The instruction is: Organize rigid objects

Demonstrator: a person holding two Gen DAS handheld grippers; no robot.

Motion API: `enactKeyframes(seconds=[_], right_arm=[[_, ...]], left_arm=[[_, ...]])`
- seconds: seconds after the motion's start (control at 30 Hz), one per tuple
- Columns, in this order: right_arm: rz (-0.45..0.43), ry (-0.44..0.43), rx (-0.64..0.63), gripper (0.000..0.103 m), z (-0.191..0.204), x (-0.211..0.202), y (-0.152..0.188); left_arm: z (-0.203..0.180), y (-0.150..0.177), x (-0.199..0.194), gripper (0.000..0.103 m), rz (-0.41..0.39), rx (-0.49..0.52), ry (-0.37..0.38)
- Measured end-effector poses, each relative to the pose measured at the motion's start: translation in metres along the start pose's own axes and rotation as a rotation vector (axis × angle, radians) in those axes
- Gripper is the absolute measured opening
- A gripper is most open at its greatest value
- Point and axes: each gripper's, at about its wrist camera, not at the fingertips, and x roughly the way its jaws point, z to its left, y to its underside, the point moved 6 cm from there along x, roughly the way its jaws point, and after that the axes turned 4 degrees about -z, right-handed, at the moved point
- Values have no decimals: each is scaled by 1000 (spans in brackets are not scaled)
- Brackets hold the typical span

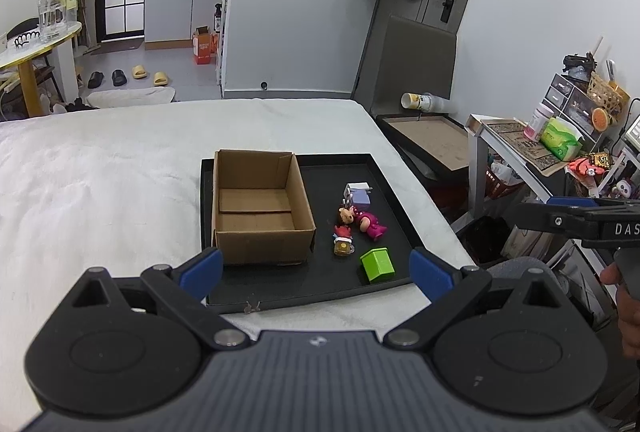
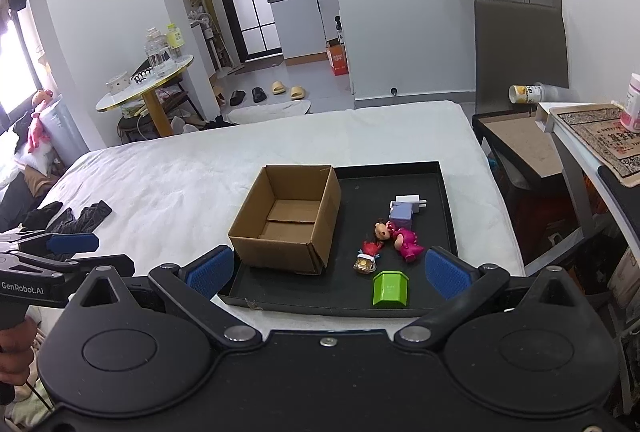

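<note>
A black tray (image 1: 384, 176) (image 2: 446, 200) lies on the white bed. An open, empty cardboard box (image 1: 260, 204) (image 2: 288, 220) stands on its left half. On the right half lie a purple-and-white charger (image 1: 357, 194) (image 2: 404, 210), a pink doll (image 1: 366, 222) (image 2: 402, 240), a small red-topped figure (image 1: 343, 241) (image 2: 367, 257) and a green box (image 1: 377, 264) (image 2: 390, 289). My left gripper (image 1: 316, 270) is open and empty, held before the tray's near edge. My right gripper (image 2: 328, 272) is open and empty, also before the near edge.
The white bed (image 1: 100, 172) stretches left. Dark clothes (image 2: 76, 216) lie on it at the left. A dark side table (image 1: 432, 140) and a cluttered shelf (image 1: 560, 152) stand right of the bed. A round table (image 2: 148, 84) stands beyond.
</note>
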Motion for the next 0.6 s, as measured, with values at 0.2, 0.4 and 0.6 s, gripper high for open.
enactKeyframes(seconds=[0.2, 0.4, 0.6], right_arm=[[4, -2, 15, 103, -2, 1, 2], [7, -8, 22, 103, -3, 3, 4], [4, -8, 29, 103, -5, 3, 4]], left_arm=[[1, 0, -2, 99, -3, -8, -5], [2, -2, -3, 99, -5, -12, -10], [0, -2, -4, 99, -6, -11, -3]])
